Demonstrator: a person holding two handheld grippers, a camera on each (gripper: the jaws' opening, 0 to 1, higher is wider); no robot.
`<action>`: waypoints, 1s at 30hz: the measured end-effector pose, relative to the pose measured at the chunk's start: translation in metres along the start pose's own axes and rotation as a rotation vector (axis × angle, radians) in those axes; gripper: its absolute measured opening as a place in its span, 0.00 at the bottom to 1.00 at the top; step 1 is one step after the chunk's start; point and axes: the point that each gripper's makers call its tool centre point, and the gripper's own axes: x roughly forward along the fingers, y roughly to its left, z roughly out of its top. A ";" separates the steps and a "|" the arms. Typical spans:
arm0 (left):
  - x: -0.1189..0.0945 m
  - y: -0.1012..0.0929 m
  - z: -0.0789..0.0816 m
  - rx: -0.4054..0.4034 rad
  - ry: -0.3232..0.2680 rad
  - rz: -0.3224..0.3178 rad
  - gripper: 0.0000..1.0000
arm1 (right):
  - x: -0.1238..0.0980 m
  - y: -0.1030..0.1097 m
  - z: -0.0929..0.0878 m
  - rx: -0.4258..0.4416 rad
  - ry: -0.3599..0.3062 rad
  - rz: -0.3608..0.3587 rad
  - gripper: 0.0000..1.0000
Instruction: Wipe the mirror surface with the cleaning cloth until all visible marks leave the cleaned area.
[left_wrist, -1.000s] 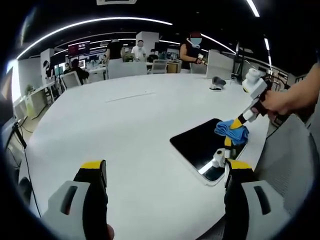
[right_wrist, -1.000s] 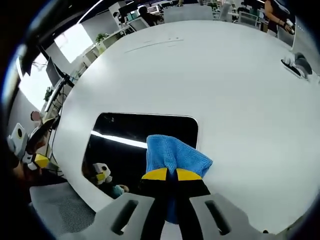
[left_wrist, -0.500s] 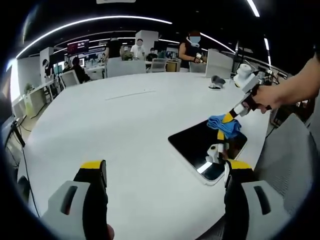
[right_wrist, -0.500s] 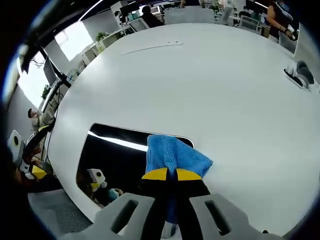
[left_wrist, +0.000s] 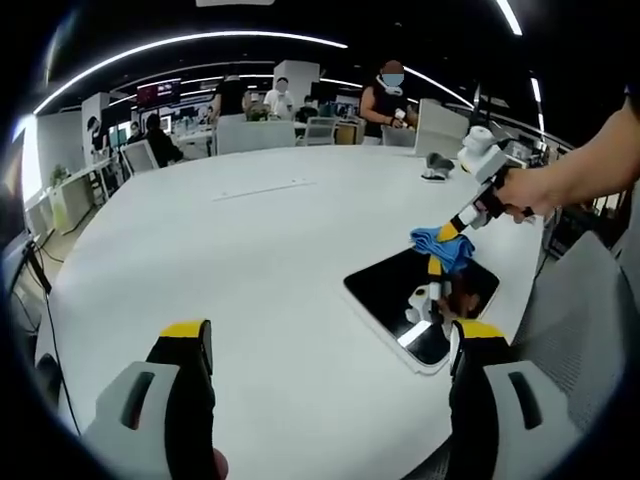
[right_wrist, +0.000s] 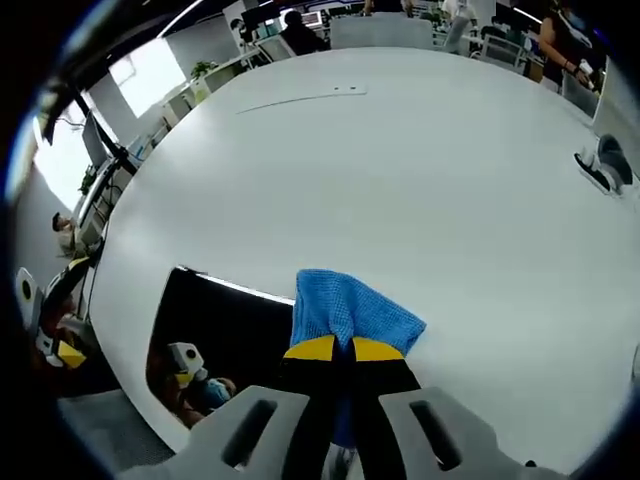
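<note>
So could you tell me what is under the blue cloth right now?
The cloth, clamped in the right gripper, sits over the far edge of the mirror and the white table beyond it. Any marks beneath it are covered.

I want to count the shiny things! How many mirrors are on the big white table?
1. The mirror lies flat near the table's edge, partly under the blue cloth that the right gripper holds. More may be out of view.

Blue cloth (right_wrist: 350, 312); dark mirror (left_wrist: 400, 295), white rim; white table (left_wrist: 250, 250).
</note>
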 end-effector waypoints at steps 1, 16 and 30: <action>0.000 0.000 0.001 0.000 -0.001 0.000 0.99 | 0.000 0.000 0.001 0.001 0.001 -0.001 0.00; -0.003 -0.002 -0.001 -0.019 -0.003 -0.018 0.99 | 0.003 -0.001 0.005 -0.018 -0.002 0.003 0.00; -0.001 -0.004 0.016 -0.052 -0.056 -0.035 0.99 | -0.051 -0.038 0.011 0.008 -0.065 -0.003 0.00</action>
